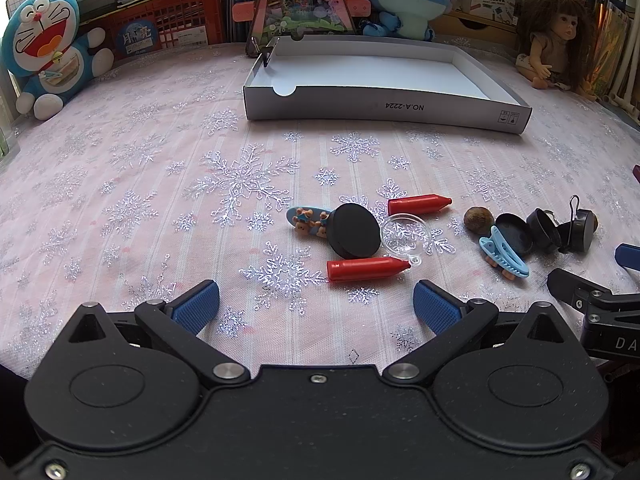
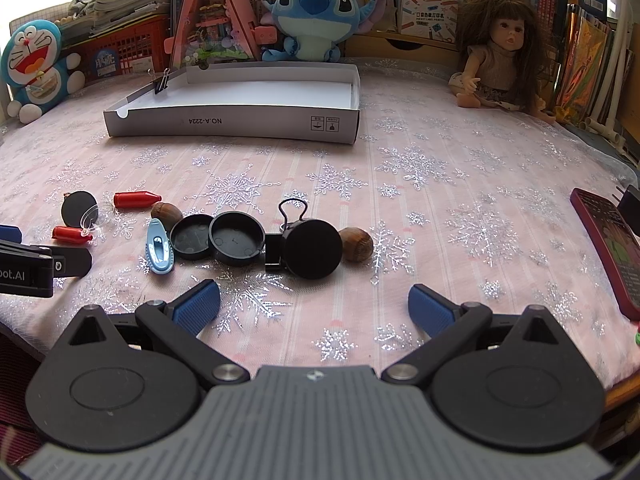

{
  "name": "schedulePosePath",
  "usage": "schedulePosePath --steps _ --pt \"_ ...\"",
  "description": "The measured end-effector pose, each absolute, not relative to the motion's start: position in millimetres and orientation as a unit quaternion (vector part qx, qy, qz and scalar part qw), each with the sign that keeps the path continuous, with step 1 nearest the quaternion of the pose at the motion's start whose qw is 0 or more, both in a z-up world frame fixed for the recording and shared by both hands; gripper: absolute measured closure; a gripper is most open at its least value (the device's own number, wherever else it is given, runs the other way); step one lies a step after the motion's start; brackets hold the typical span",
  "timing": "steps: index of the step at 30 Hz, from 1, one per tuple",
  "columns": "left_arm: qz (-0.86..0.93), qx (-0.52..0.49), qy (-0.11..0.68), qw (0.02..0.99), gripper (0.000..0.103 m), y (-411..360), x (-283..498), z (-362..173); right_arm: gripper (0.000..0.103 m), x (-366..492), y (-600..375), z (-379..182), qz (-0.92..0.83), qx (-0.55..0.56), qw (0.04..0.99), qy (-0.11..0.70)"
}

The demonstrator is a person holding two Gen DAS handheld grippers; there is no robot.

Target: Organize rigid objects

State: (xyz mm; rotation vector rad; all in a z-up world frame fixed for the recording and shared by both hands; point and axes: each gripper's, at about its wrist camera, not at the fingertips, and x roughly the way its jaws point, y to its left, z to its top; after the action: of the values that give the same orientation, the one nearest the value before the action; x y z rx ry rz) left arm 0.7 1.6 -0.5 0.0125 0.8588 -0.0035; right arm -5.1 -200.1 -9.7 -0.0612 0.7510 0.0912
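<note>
Small rigid objects — red bullet-shaped pieces (image 1: 367, 269), black round lids (image 2: 237, 238), walnuts (image 2: 357, 244) — all lie scattered on the counter (image 2: 440, 208), the white tray (image 2: 256, 98) holding only a binder clip (image 2: 161, 85), both claws wide and empty, so sorting looks barely begun.

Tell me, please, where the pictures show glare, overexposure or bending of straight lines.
Left wrist view: the white box front edge bows from fisheye distortion; the top-left corner is blown out white. Right wrist view: silver snowflakes on the tablecloth glitter brightly; window light at top left is overexposed; focus stays sharp.
</note>
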Motion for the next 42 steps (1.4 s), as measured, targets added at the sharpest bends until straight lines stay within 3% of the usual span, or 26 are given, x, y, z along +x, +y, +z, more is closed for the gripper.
schedulePosePath --steps 35,37,42 --pt "-0.018 0.013 0.397 0.918 0.0 9.3 -1.4 -2.9 0.0 -9.0 -202.3 -12.6 0.047 -0.022 0.937 0.345" --pt "-0.019 0.009 0.395 0.919 0.002 9.9 -3.4 -2.0 0.0 -9.8 -204.8 -11.8 0.052 -0.015 0.939 0.34" --pt "-0.035 0.009 0.377 0.926 0.022 10.1 -11.1 3.0 0.006 -13.9 -207.9 -6.6 0.064 -0.018 0.949 0.308"
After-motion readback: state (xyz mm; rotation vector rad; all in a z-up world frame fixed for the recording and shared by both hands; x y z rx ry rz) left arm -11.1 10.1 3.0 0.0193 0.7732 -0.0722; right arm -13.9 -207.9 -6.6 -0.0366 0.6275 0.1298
